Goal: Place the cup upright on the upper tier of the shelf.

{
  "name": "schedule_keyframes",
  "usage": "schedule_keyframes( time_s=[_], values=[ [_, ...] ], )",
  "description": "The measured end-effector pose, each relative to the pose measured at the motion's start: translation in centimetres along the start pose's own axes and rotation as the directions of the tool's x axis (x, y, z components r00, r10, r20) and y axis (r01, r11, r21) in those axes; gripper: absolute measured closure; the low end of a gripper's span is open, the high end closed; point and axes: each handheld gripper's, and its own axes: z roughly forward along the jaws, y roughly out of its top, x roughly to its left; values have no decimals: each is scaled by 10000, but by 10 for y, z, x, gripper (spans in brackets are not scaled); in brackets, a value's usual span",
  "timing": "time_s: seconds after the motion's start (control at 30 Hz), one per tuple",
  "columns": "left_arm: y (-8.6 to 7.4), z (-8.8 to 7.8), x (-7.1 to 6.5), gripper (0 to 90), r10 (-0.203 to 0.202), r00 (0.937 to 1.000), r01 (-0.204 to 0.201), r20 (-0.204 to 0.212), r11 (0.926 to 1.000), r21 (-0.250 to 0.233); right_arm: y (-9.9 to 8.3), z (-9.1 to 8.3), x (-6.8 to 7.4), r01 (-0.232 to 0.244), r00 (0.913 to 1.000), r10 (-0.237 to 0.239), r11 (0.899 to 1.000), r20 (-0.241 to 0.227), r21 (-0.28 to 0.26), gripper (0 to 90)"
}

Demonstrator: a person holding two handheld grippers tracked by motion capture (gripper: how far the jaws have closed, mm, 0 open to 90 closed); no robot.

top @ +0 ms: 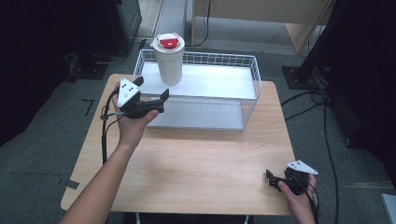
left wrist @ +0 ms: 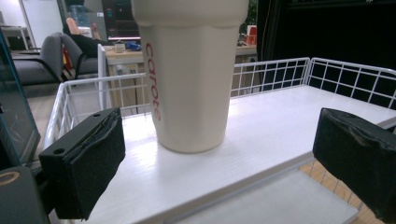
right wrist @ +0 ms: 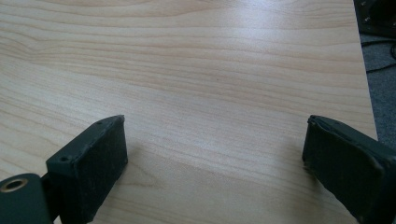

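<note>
A tall white cup [top: 168, 58] with a red lid stands upright on the white shelf [top: 219, 81] inside a wire basket [top: 254, 70], at the shelf's left end. My left gripper [top: 152, 88] is held open just in front of the cup, at the basket's near left corner. In the left gripper view the cup [left wrist: 191, 70], with red lettering down its side, stands a little beyond my left gripper [left wrist: 218, 123], whose jaws are spread wide and touch nothing. My right gripper [top: 271, 179] rests open low at the table's front right; in its own view my right gripper [right wrist: 215, 126] has only bare wood between the jaws.
The wooden table [top: 196, 158] has bare room in front of the basket. A lower white board [top: 201, 114] lies under the shelf. Cables [top: 327, 140] and a black stand [top: 317, 51] are on the floor to the right. A grey chair [left wrist: 42, 60] is far behind.
</note>
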Motion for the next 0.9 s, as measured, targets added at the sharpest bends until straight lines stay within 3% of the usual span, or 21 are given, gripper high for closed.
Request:
schedule_keyframes(
  time_s=[0.5, 0.9],
  values=[
    [-31, -43, 6, 29, -112, 9999, 111, 40, 9999, 103, 0, 0, 0, 12, 10000, -12, 10000, -1, -5, 63],
    [-63, -77, 19, 14, -234, 9994, 247, -245, 9981, 559, 0, 0, 0, 26, 10000, -26, 10000, 1, -14, 63]
  ],
)
